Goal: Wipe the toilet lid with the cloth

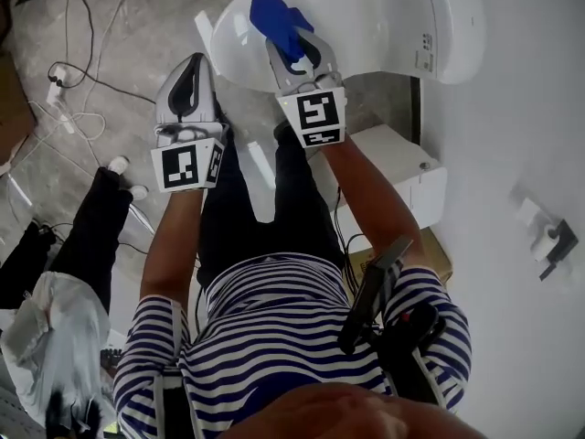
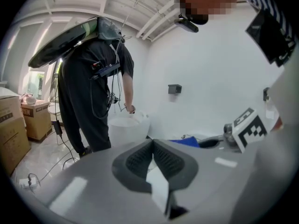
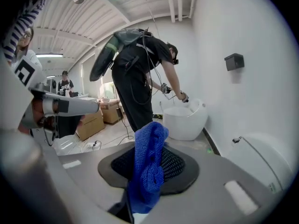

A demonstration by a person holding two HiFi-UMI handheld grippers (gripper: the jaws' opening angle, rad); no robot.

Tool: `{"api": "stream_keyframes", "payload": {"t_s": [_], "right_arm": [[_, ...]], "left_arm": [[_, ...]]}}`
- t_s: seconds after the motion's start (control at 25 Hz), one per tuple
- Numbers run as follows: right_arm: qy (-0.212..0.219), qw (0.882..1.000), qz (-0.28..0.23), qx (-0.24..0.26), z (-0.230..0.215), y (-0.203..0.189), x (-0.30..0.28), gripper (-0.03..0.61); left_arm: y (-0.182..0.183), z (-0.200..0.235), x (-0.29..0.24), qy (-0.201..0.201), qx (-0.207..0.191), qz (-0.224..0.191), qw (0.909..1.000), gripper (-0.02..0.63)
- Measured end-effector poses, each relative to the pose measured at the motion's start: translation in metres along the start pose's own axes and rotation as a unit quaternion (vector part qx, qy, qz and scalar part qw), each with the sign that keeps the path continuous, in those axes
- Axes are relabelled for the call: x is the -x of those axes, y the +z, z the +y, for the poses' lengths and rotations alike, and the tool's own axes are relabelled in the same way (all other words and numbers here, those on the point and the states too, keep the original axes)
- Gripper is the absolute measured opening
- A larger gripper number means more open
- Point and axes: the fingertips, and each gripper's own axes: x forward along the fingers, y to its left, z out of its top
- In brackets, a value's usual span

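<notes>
The white toilet lid (image 1: 366, 16) lies at the top of the head view. My right gripper (image 1: 297, 58) hovers over its near left edge, shut on a blue cloth (image 1: 279, 21) that sticks up past the jaws. In the right gripper view the cloth (image 3: 149, 167) hangs bunched between the black pads, and the toilet (image 3: 264, 160) shows at the right. My left gripper (image 1: 194, 69) is held to the left of the toilet, over the floor, shut with nothing in it. Its pads (image 2: 140, 160) meet in the left gripper view, where the cloth (image 2: 187, 141) shows beyond.
Another person in black (image 3: 135, 78) bends over a second white toilet (image 3: 184, 118) by the wall. Cables (image 1: 82, 26) run over the floor at left. A white box (image 1: 411, 181) stands beside my right arm. Cardboard boxes (image 2: 32, 120) stand further off.
</notes>
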Motion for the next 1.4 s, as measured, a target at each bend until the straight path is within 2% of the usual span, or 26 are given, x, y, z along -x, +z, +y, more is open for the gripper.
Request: {"api": "stream_keyframes", "payload": {"t_s": [0.12, 0.32, 0.48, 0.64, 0.84, 1.08, 1.24, 1.4], "right_arm": [[-0.012, 1.000, -0.012, 0.000, -0.021, 0.015, 0.017, 0.118], [-0.029, 0.999, -0.018, -0.008, -0.046, 0.013, 0.027, 0.118], [-0.039, 0.999, -0.024, -0.010, -0.063, 0.011, 0.029, 0.118], [-0.058, 0.998, -0.021, -0.006, -0.101, -0.001, 0.030, 0.118], [-0.084, 0.996, -0.005, 0.003, -0.159, -0.033, 0.023, 0.118], [-0.115, 0.993, 0.021, 0.004, -0.222, -0.092, -0.005, 0.118], [-0.122, 0.992, 0.041, -0.003, -0.244, -0.135, -0.026, 0.118], [-0.116, 0.992, 0.056, 0.003, -0.245, -0.167, -0.048, 0.118]], "left_arm": [[0.010, -0.015, -0.009, -0.008, -0.005, -0.002, 1.0000, 0.002], [0.016, -0.039, -0.024, -0.025, -0.013, -0.003, 0.9996, 0.002], [0.010, -0.049, -0.030, -0.032, -0.017, 0.005, 0.9993, 0.002], [-0.003, -0.064, -0.042, -0.039, -0.020, 0.017, 0.9989, 0.002], [-0.024, -0.083, -0.062, -0.044, -0.021, 0.028, 0.9984, 0.002], [-0.047, -0.093, -0.077, -0.042, -0.020, 0.033, 0.9984, 0.002], [-0.066, -0.096, -0.083, -0.040, -0.015, 0.039, 0.9983, 0.002], [-0.088, -0.091, -0.085, -0.034, -0.013, 0.048, 0.9982, 0.002]]}}
